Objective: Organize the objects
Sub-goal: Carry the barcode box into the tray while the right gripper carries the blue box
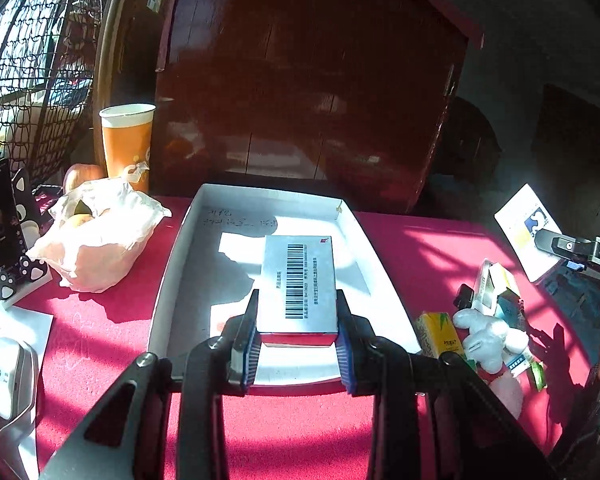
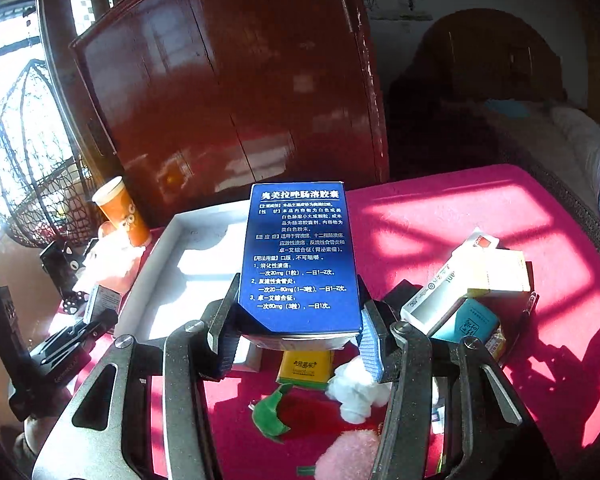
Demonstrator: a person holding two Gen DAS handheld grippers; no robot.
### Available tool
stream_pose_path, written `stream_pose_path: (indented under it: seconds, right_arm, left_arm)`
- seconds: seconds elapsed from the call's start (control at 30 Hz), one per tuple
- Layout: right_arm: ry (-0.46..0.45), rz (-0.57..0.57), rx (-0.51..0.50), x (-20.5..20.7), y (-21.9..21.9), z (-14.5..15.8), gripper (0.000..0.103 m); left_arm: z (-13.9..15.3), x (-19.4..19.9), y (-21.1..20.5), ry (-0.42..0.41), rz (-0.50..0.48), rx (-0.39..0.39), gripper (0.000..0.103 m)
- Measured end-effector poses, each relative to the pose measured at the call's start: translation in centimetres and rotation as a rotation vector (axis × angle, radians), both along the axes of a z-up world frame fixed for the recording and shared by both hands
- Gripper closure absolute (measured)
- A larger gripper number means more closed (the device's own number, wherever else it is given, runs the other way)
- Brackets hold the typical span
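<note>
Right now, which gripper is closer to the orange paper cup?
Left. The left gripper, holding the silver box over the white tray, has the orange paper cup just beyond the tray. The right gripper holds the blue box past the tray's far side.

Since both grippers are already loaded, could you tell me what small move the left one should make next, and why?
Probably lower the left gripper and release. It is clamped on the silver barcoded box, which already hangs over the open white cardboard tray, and the tray floor beneath looks bare. The right gripper holds a blue printed medicine box and can follow.
</note>
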State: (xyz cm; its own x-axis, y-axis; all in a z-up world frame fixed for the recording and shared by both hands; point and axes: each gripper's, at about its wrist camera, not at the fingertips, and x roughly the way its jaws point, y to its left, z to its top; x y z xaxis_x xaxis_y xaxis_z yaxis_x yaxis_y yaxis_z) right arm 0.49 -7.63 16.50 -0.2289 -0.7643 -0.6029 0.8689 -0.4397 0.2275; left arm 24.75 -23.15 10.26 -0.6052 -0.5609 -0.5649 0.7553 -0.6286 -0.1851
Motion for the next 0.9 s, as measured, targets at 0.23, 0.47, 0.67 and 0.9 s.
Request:
stream_pose_path:
  seconds: [0.23, 0.47, 0.67, 0.9]
  right_arm:
    - [-0.018, 0.107, 0.092, 3.6, -6.6, -2.3, 0.054]
    - [-0.045, 0.126, 0.176, 4.6, -11.0, -5.5, 0.054]
    - [-0.055, 0.127, 0.215, 4.8, -13.0, -7.4, 0.054]
    - [-0.042, 0.169, 0.253, 5.6, -15.0, -9.1, 0.051]
  left_arm:
    - [-1.9, -3.4, -2.8, -0.097, 0.064, 0.022, 0.071]
    - [-3.6, -5.6, -5.3, -0.101, 0.147, 0.091, 0.071]
    - [-5.4, -5.7, -6.9, -0.12, 0.225, 0.134, 0.071]
    - [-6.8, -5.5, -7.8, -0.117, 0.238, 0.178, 0.066]
